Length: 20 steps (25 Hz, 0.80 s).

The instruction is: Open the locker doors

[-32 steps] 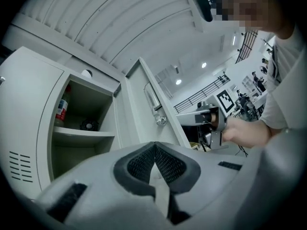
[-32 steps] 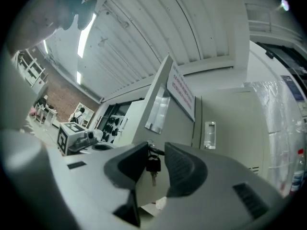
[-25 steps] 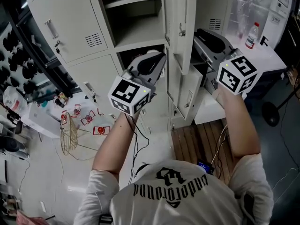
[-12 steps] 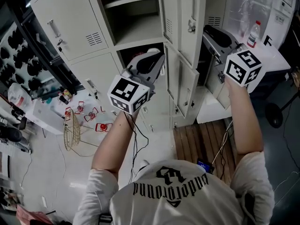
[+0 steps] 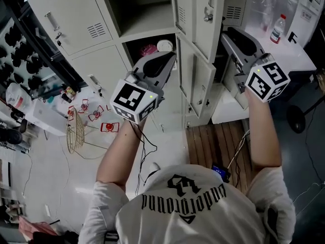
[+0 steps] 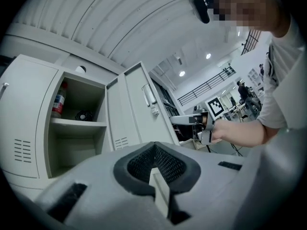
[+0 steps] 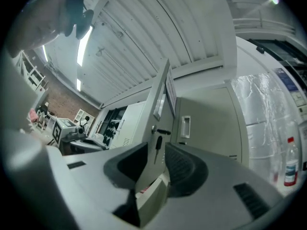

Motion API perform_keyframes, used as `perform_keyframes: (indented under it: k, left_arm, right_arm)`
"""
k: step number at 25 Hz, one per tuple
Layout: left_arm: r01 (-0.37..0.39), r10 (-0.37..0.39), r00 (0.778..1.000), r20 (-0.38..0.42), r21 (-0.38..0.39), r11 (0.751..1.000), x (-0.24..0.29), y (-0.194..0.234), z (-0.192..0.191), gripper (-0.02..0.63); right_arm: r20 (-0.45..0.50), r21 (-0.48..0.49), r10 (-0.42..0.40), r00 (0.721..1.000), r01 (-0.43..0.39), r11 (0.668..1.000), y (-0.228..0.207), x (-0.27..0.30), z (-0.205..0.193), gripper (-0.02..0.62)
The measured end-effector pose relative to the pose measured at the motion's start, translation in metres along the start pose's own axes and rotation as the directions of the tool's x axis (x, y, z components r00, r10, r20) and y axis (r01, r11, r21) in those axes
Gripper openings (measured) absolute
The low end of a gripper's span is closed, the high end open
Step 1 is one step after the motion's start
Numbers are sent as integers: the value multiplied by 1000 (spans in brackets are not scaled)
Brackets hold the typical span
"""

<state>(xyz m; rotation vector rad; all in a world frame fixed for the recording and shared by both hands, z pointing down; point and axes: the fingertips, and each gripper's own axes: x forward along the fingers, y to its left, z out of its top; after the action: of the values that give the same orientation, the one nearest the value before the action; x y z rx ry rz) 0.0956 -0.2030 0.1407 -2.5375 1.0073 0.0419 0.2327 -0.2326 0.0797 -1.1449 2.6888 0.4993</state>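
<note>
The pale grey lockers (image 5: 76, 14) stand in front of me with several doors swung out. My right gripper (image 5: 227, 36) reaches in from the right. In the right gripper view, my right gripper (image 7: 156, 159) is shut on the free edge of a locker door (image 7: 160, 107), and a key (image 7: 158, 145) hangs from the door's lock just above the pads. My left gripper (image 5: 170, 61) hovers before the open lower compartment (image 5: 152, 47) and holds nothing. In the left gripper view, my left gripper (image 6: 154, 150) has its pads (image 6: 139, 164) meeting at the tip.
A red can (image 6: 58, 99) stands on an upper shelf. A water bottle (image 5: 278, 28) stands on the white table (image 5: 299, 55) at the right. Red-and-white clutter (image 5: 101, 127) and a wire basket (image 5: 76, 136) lie on the floor at the left. Wooden boards (image 5: 218, 146) lie below the lockers.
My right gripper has moved a little to the right and down with the door edge, and the door has swung wider. The left gripper has barely moved.
</note>
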Motion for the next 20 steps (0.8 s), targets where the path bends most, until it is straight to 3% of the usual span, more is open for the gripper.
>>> perform_keyframes:
  k: [7,15,20]
  left_arm:
    - [-15,13,999,-36,-42,999,-30,-22,-43,8]
    - [-81,73,994,-76,-117,990,-69,-39,-112,7]
    - [-109,83,987,-140,-189,976,-102,-68,-156,8]
  right_arm:
    - [-20,54,-29,999,30,998,46,-45,-49,101]
    - [-154,68,76,985,-66,996,121,-62,-156,66]
    - [-166,93,147,975,-133,987,155,-73,-202,17]
